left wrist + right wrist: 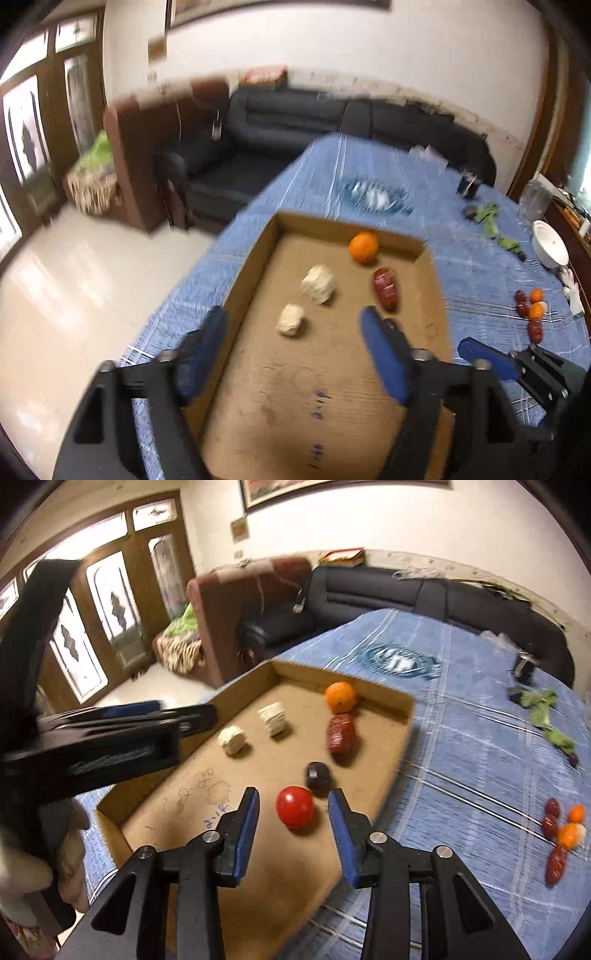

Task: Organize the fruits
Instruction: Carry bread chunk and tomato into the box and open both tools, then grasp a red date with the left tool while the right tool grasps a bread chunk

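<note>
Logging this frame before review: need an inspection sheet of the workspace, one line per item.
Surface: table under a blue cloth, with a printed emblem.
Job's things: cardboard tray holds an orange, a red oblong fruit, a dark fruit, a red round fruit and two pale lumps. More fruits lie loose on the cloth.
Clutter: green leaves, white bowl.
Grippers: right tool open around the red round fruit, not touching; left tool open over the tray, empty.
Cables: nothing seen.
Surroundings: dark sofa, wooden doors.
</note>
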`<state>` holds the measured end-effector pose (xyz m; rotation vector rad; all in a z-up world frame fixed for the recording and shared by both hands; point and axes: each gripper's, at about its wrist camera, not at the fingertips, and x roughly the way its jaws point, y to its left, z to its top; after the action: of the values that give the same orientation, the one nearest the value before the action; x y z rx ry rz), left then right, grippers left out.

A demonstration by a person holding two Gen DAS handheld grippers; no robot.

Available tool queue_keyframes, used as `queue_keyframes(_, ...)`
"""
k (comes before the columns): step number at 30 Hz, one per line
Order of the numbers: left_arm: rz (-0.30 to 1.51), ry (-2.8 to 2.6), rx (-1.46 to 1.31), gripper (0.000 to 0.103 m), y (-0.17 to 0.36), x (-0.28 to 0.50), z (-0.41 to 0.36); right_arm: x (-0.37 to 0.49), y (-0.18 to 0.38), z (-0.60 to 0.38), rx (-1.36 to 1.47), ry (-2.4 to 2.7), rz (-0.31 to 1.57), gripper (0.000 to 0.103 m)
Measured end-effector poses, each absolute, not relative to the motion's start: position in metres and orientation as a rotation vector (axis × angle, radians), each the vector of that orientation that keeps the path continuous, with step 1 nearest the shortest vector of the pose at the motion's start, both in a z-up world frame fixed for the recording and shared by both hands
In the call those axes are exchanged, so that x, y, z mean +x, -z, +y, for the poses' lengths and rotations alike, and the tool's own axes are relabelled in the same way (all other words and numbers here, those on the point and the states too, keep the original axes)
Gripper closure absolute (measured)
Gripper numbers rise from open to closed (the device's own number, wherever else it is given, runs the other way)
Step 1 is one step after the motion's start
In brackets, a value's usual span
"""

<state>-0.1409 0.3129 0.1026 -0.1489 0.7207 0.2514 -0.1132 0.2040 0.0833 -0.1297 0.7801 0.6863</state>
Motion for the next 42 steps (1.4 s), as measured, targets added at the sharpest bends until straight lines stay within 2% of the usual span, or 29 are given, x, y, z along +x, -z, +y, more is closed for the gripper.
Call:
queue_keyframes(7, 0.579, -0.215, -0.099, 0.023, -0.138, -0.18, 0.245, -0.118, -0.094, 0.126, -0.04, -0.572, 0.748, 0.058)
queue_keyframes(18, 0.538, -0.139, -0.007, 0.023, -0.154, -0.197, 0.176, -0.12, -0.097, 0.004, 0.095, -0.371, 0.731, 0.055)
queue_keyframes(21, 0.577, -0.065, -0.033, 0.029, -0.148, -0.193, 0.165, -0.12, -0.095, -0.028, 0.13, -0.312, 0.729, 0.055)
queue_keyframes(30, 0.689, 0.069, -0.103, 0.029, -0.115, -0.169, 0.143, -0.1, -0.08, -0.108, 0.165, -0.142, 0.767, 0.055)
queue_keyframes(42, 0.765, 0.123, -0.096, 0.029, -0.081, -0.14, 0.127, -0.011, -0.047, -0.105, 0.212, -0.102, 0.839, 0.056)
